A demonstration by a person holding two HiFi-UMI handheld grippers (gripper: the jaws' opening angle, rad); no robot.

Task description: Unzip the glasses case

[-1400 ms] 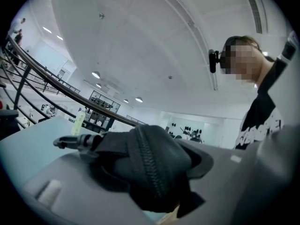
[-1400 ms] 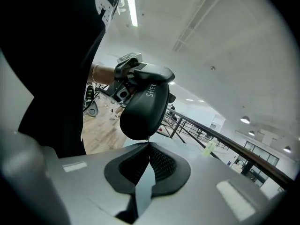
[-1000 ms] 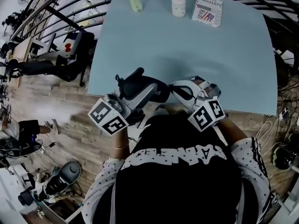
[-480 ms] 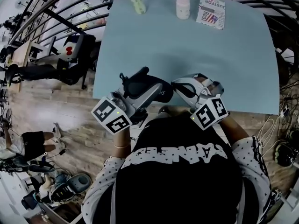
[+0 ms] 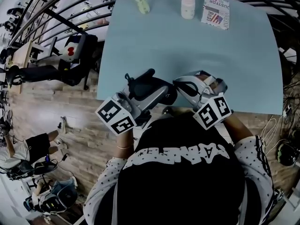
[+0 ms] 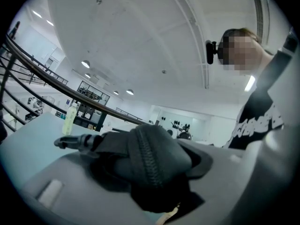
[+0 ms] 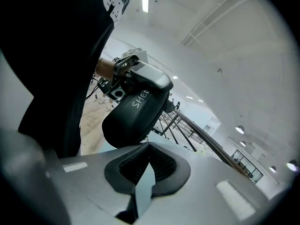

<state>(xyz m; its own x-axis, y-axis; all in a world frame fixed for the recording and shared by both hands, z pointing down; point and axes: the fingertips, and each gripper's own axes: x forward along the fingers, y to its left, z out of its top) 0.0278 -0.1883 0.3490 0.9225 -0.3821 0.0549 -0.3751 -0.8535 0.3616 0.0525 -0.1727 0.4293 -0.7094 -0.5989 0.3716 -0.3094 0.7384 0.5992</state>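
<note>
The black glasses case (image 5: 151, 89) is held off the near edge of the blue table (image 5: 197, 46). My left gripper (image 5: 144, 96) is shut on it; in the left gripper view the case (image 6: 154, 158) fills the space between the jaws, its zipper facing the camera and a black clip (image 6: 70, 142) sticking out left. My right gripper (image 5: 178, 85) is shut, its tips at the case's right end. In the right gripper view the tips (image 7: 149, 146) meet just under the case (image 7: 136, 111). I cannot tell whether a zipper pull is pinched there.
At the table's far edge stand a pale green bottle (image 5: 141, 0), a white bottle (image 5: 188, 5) and a flag-printed box (image 5: 216, 11). Black railings and a wooden floor (image 5: 79, 125) lie to the left. The person's black shirt (image 5: 178, 182) fills the near foreground.
Both grippers and the case have drifted a little right and away from the body together. The grips look the same.
</note>
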